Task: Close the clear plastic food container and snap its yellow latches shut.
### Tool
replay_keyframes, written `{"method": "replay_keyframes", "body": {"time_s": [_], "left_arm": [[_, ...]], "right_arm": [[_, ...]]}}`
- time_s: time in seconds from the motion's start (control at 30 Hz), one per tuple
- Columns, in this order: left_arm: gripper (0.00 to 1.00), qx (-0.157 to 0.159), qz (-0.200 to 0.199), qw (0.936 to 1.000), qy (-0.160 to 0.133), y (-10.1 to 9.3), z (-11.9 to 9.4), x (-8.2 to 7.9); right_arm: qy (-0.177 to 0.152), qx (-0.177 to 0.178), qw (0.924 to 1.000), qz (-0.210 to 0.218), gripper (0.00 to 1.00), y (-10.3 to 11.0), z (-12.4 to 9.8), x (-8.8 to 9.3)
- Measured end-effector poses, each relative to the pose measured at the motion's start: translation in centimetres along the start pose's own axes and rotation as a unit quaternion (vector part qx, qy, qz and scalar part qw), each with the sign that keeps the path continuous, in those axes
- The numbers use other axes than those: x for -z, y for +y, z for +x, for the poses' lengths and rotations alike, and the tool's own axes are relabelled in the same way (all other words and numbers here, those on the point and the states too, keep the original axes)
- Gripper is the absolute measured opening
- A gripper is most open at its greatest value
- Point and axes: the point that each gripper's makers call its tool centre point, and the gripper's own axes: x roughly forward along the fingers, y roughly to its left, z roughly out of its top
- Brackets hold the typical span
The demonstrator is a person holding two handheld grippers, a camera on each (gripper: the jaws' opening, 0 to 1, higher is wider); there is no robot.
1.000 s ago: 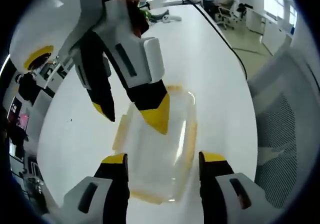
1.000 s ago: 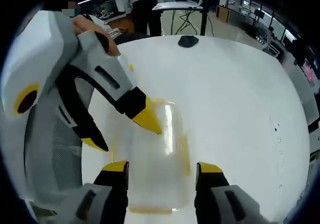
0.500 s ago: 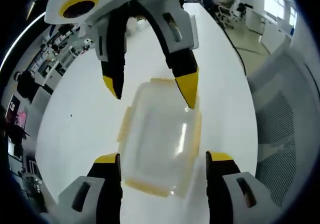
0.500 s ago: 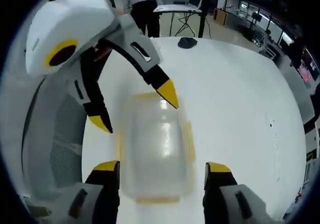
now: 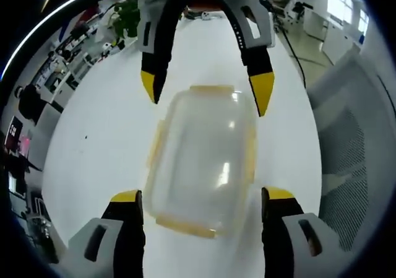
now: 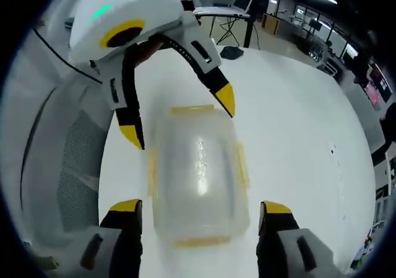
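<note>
So the clear rectangular plastic food container with yellow latches [image 5: 201,160] sits on the round white table [image 5: 93,135], lid on top, and both tools are now hanging over it from opposite ends. A second ago the right gripper [image 5: 207,92], white and black with yellow tips, was leaning in with one of its fingers [image 5: 262,91] down on the lid; now it has backed up and its tips flank the far end of the box without touching it. Same story from the right gripper view: the left gripper [image 6: 179,123] has swung upright and its yellow tips bracket the far short edge of the container [image 6: 197,176]. Both pairs of fingers are spread wide, wider than the box, clamped on nothing. The left gripper's own tips [image 5: 203,197] and the right's own [image 6: 199,208] straddle the near ends. The yellow latches [image 5: 156,149] along the sides look flared out a bit, though it's blurry, so I can't swear they're unsnapped. My read: lid's seated, pressing is done, and the latch snapping comes next, probably one side flap at a time.
</note>
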Motion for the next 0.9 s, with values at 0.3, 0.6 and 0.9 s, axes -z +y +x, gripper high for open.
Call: {"method": "replay_keyframes", "body": {"time_s": [0.3,0.6,0.9], "left_arm": [[0.78,0.006,0.009,0.9999,0.007,0.1,0.7,0.2],[0.73,0.003,0.015,0.9997,0.017,0.6,1.3,0.6],[0.72,0.006,0.018,0.9997,0.018,0.5,1.4,0.7]], "right_arm": [[0.005,0.01,0.9999,-0.007,0.78,0.4,0.7,0.9],[0.012,0.025,0.9995,-0.012,0.74,0.2,1.3,1.4],[0.014,0.028,0.9993,-0.018,0.69,0.0,1.4,1.5]]}}
